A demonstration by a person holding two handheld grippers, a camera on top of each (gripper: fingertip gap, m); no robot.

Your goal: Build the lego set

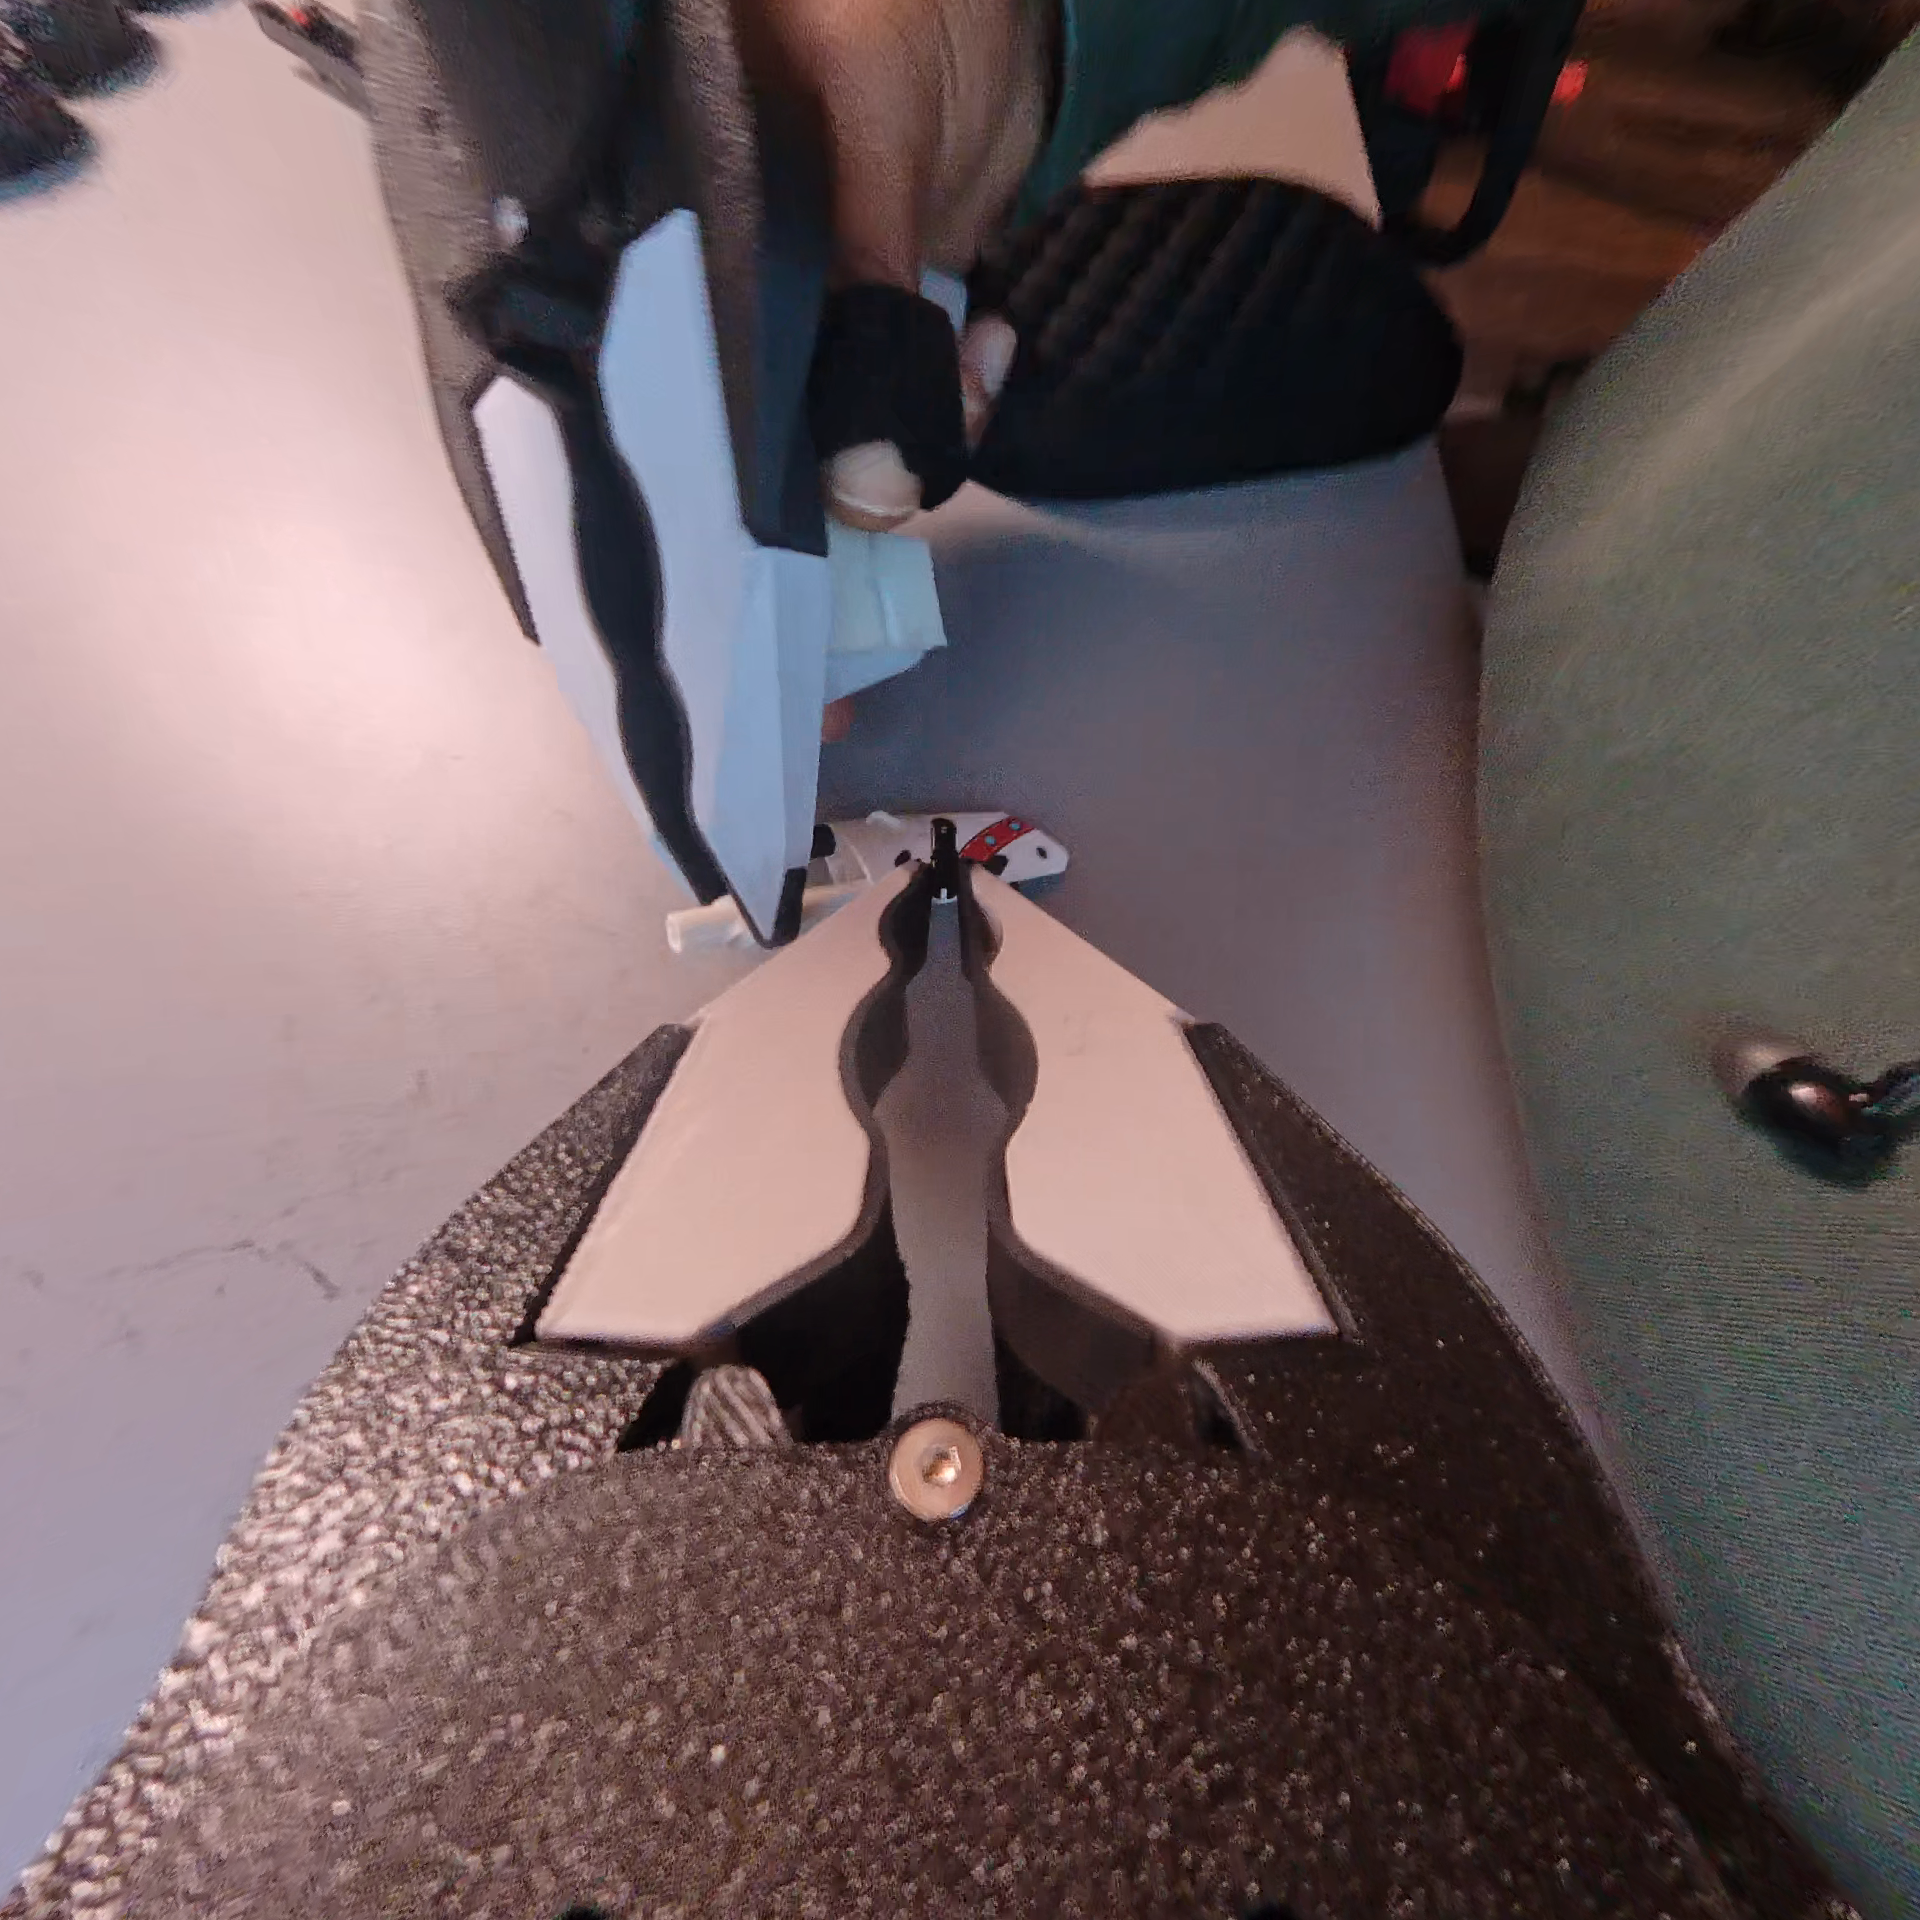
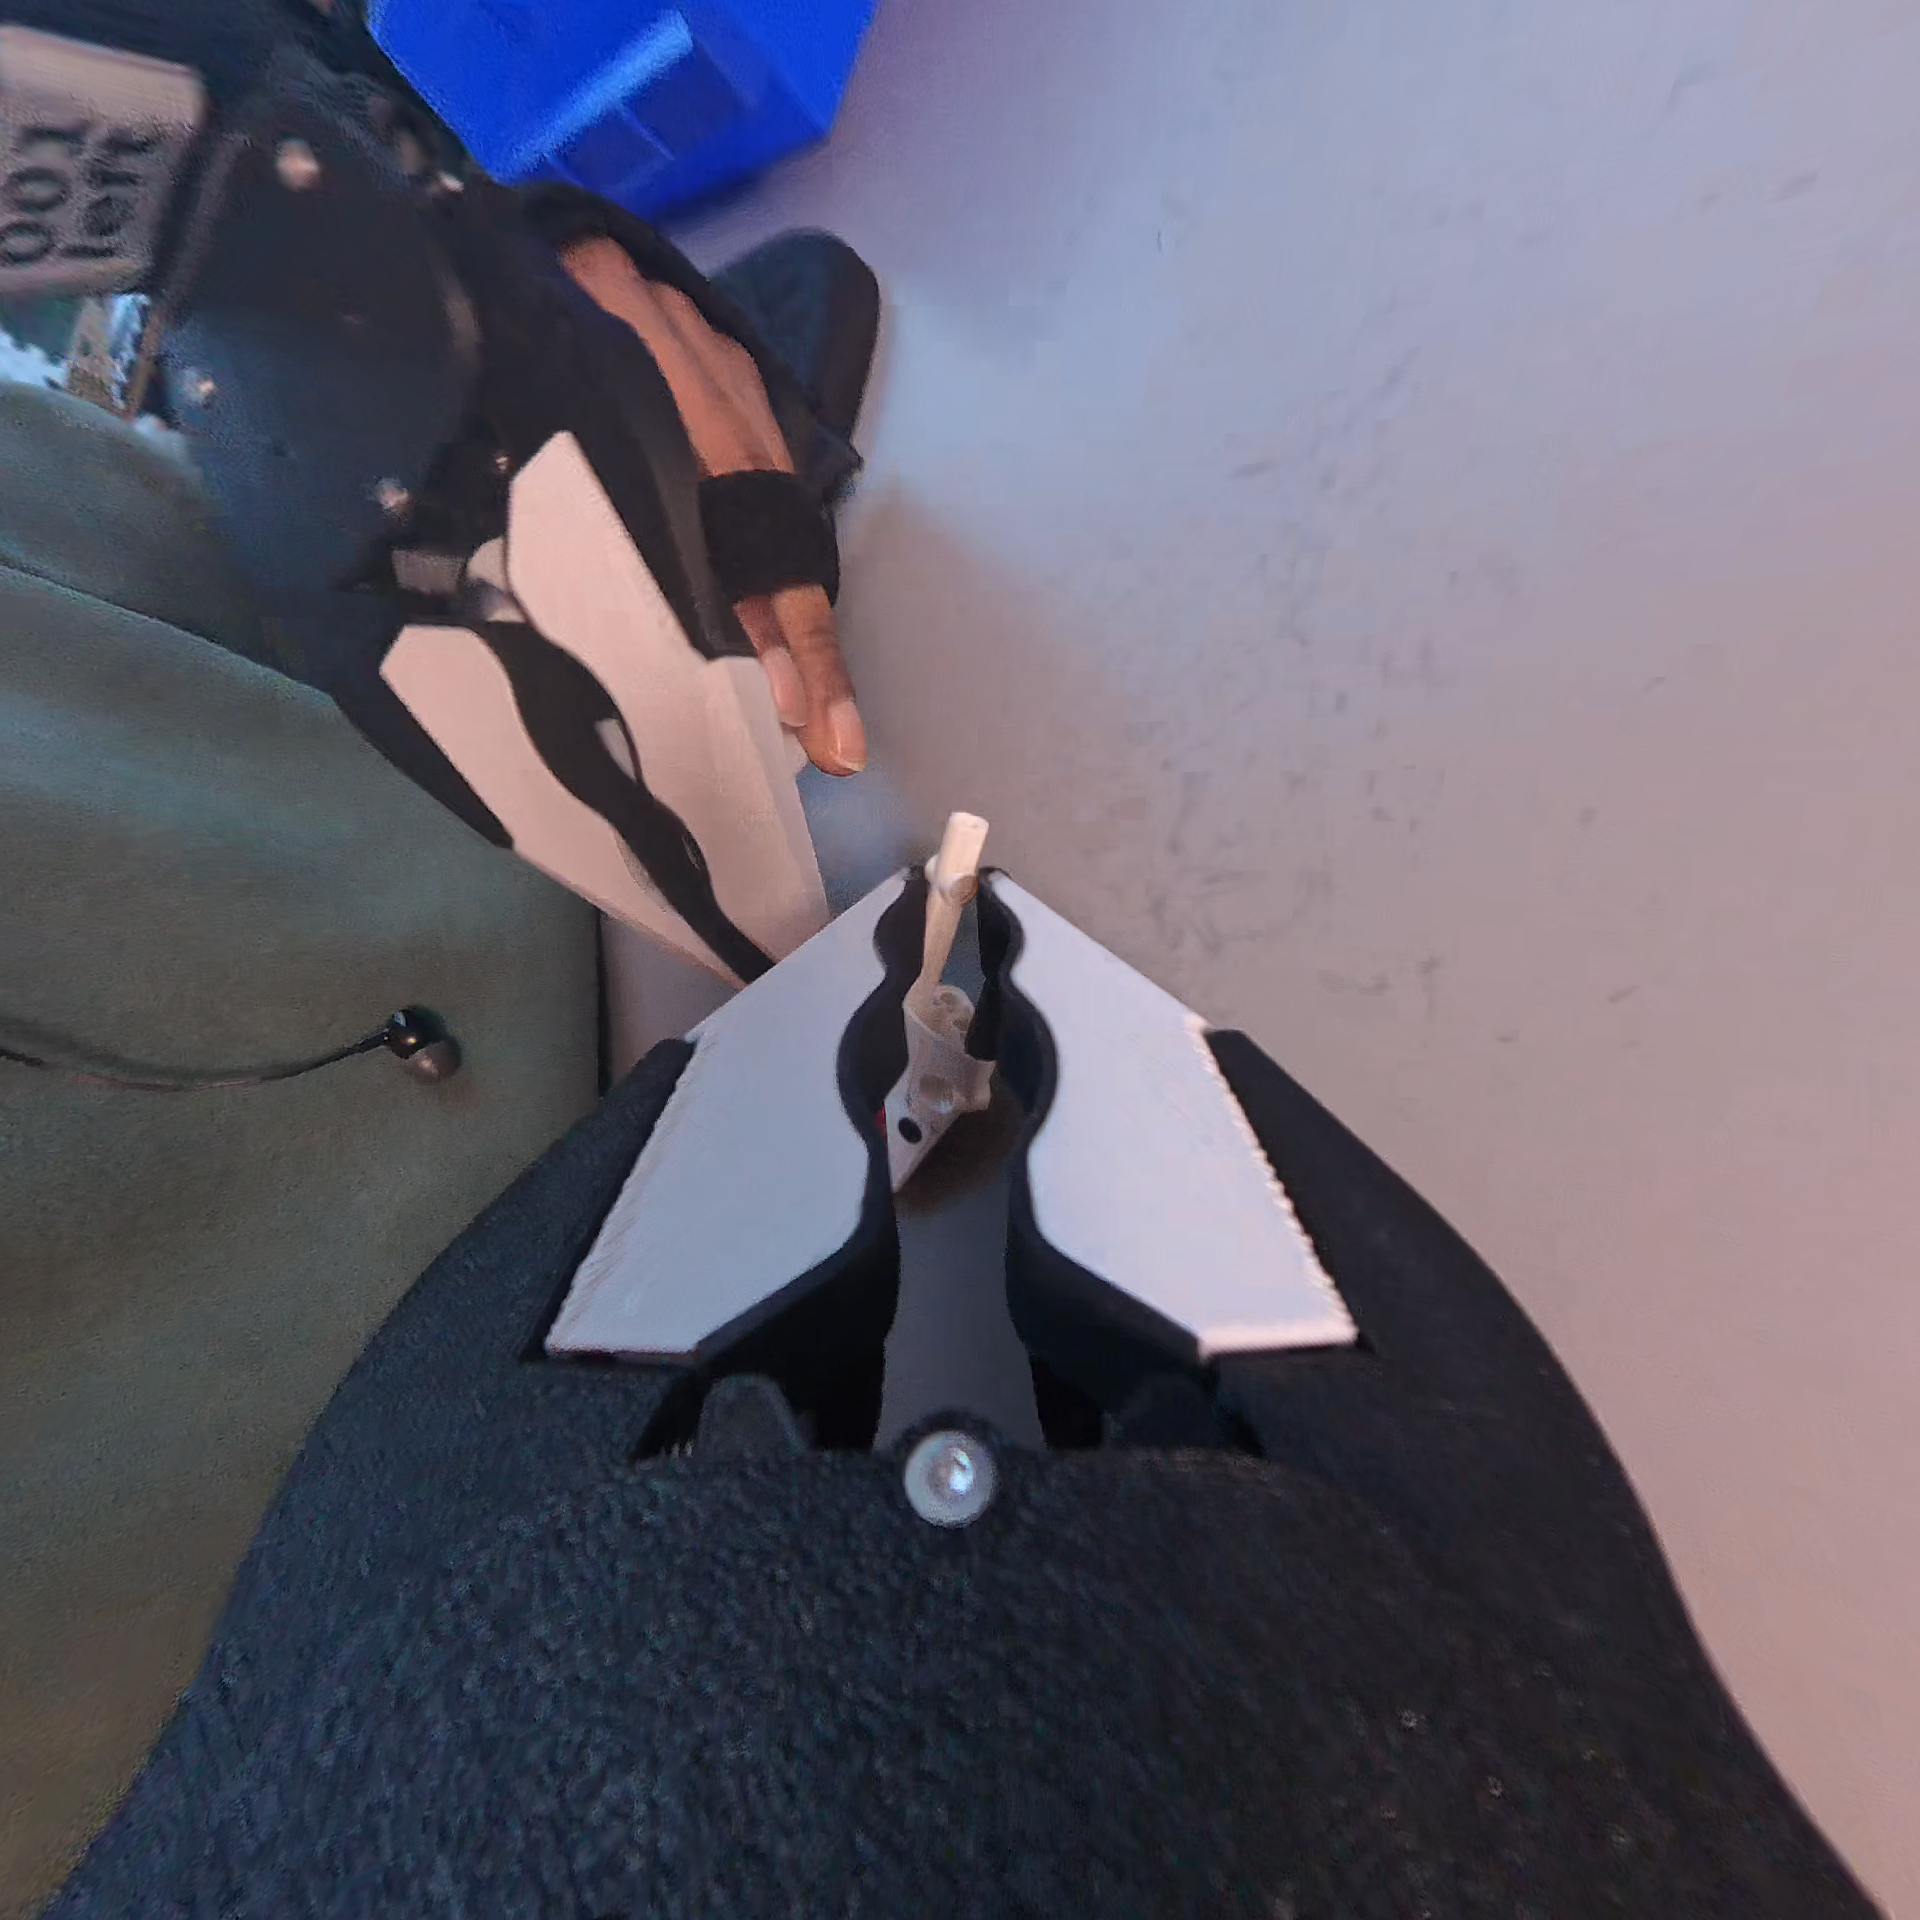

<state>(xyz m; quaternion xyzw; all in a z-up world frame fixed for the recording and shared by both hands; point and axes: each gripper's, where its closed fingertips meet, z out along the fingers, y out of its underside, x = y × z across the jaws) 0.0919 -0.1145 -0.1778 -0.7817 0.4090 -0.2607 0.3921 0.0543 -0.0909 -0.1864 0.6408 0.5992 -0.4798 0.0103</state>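
Both grippers pinched on one small white lego assembly, held just above the pale table.

Left gripper point(image 1: 943, 878): tips pressed together on a thin black stud of the lego piece point(image 1: 987, 847); the white body with black spots and a red band shows only beyond the tips, the rest hidden behind the fingers. Right gripper point(image 2: 951, 883): tips nipping a white rod point(image 2: 958, 847) of the same assembly; its lower end sits in the gap between the fingers, partly shadowed, shape hard to make out. Each view shows the other gripper entering from upper left, blurred, with a gloved hand point(image 2: 774, 582) on it. Around: grey table point(image 2: 1455, 623), green garment point(image 1: 1714, 831) with a dark cord tip, blue bin point(image 2: 634, 83) cut off at the top edge.
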